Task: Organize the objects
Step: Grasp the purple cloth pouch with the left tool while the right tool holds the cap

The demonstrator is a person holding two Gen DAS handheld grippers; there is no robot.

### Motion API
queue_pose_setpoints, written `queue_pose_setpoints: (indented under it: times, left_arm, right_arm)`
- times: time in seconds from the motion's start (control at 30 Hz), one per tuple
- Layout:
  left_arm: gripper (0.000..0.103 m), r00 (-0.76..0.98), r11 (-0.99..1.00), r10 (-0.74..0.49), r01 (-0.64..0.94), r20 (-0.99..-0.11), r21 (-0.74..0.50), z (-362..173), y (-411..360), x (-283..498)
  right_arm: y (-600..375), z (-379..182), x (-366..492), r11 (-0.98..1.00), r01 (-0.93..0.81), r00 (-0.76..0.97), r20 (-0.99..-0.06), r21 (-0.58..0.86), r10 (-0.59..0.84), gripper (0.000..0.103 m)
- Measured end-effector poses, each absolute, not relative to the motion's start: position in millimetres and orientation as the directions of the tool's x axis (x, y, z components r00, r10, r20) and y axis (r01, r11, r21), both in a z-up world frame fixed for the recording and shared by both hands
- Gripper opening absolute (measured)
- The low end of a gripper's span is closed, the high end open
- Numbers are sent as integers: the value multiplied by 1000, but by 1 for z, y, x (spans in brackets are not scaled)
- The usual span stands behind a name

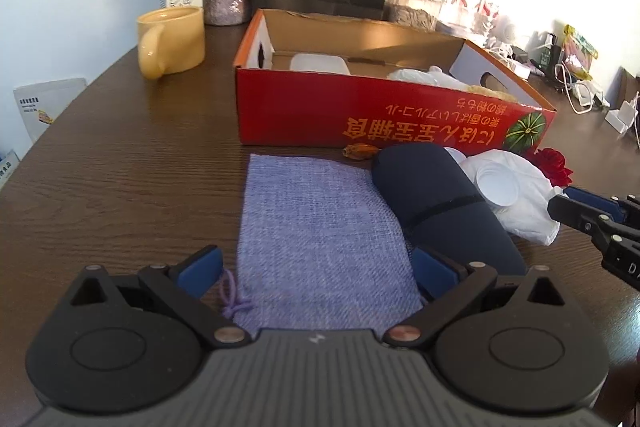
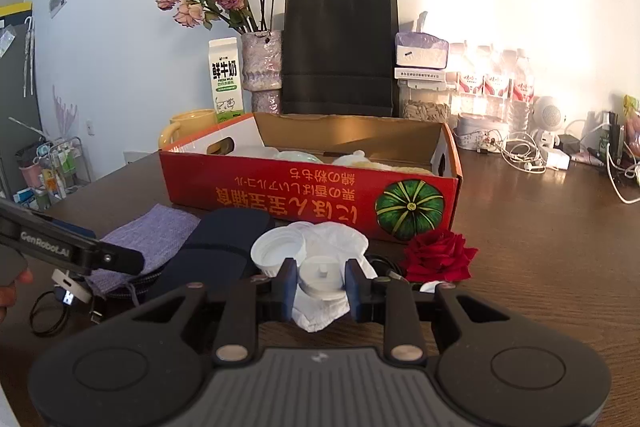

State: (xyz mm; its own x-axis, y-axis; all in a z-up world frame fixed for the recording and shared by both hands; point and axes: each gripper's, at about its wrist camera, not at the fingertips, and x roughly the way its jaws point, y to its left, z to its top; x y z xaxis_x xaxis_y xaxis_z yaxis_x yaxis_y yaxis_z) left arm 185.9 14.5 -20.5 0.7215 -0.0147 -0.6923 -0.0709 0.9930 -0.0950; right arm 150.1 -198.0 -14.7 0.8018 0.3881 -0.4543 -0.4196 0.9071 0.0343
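Going L to R across the table (image 1: 120,167): yellow mug (image 1: 172,41) and milk carton (image 2: 226,81) at the back, not in the way. Red box (image 2: 312,199) sits mid-table w/ a few pale items already inside – can't tell what exactly. In front of it, the leftovers: lilac pouch (image 1: 320,235) lying flat, dark blue case (image 1: 436,203) just beside it on the R, touching. Left gripper (image 1: 316,267) hangs over the pouch's near end, jaws wide, gripping nothing. Next, white plastic bag (image 1: 520,203) w/ 2 white lids on it – right gripper (image 2: 322,283) has its jaws pinched narrow on 1 white lid (image 2: 322,277); the other lid (image 2: 278,251) is loose. Red rose (image 2: 438,255) far R by the box corner. So, I'd say partway: pouch, case, bag, lids, rose + some cables (image 2: 60,311) are yet to be boxed.
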Motion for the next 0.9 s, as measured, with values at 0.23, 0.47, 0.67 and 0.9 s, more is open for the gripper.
queue_pose_setpoints:
  times: [0.23,0.47,0.67,0.9]
  left_arm:
    - [103,702,993,-22,-67,-712,-98,-28,11,195]
    - [103,711,992,-20,-74,-703,-103,-29,10,196]
    - [88,732,991,-38,-61,-680,-122,-28,10,192]
    - [87,740,992,-23,-69,-673,-109,-28,10,188]
  right_arm:
    - [-197,-18,152,912,-409,810,-447,34,380,24]
    - [-199,-18,152,913,-405,816,-436,38,380,24]
    - [-198,-19,151,913,-405,814,-439,38,380,24]
    - [-198,-19,151,914,-405,814,-441,36,378,24]
